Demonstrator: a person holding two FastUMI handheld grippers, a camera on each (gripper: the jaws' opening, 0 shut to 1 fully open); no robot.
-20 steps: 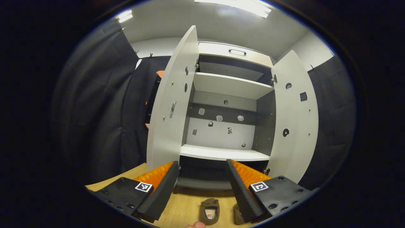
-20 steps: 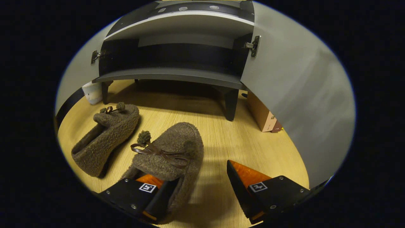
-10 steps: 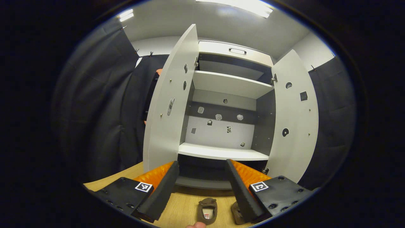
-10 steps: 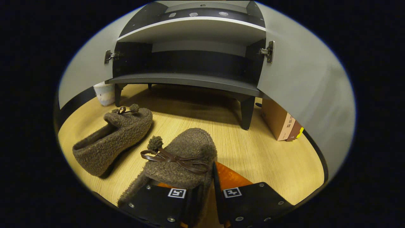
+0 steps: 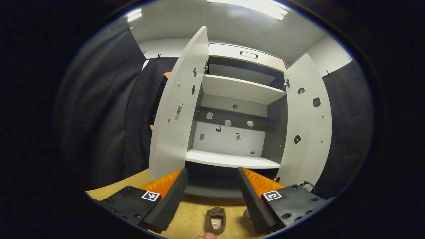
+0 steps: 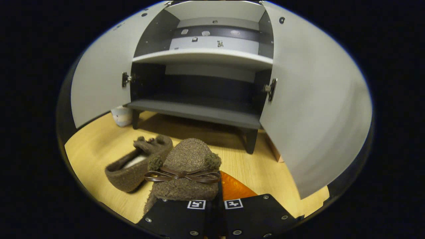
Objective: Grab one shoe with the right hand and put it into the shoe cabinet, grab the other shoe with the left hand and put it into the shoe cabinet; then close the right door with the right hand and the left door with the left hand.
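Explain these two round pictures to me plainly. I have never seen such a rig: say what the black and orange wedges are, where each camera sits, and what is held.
A person holds a two-finger gripper in each hand, and a fisheye camera rides on each. The wedges are the fingers. In the left gripper view, the left gripper is open and holds nothing, facing the open cabinet. In the right gripper view, the right gripper is shut on a brown shoe by its side wall. The other shoe lies on the wooden floor before the cabinet.
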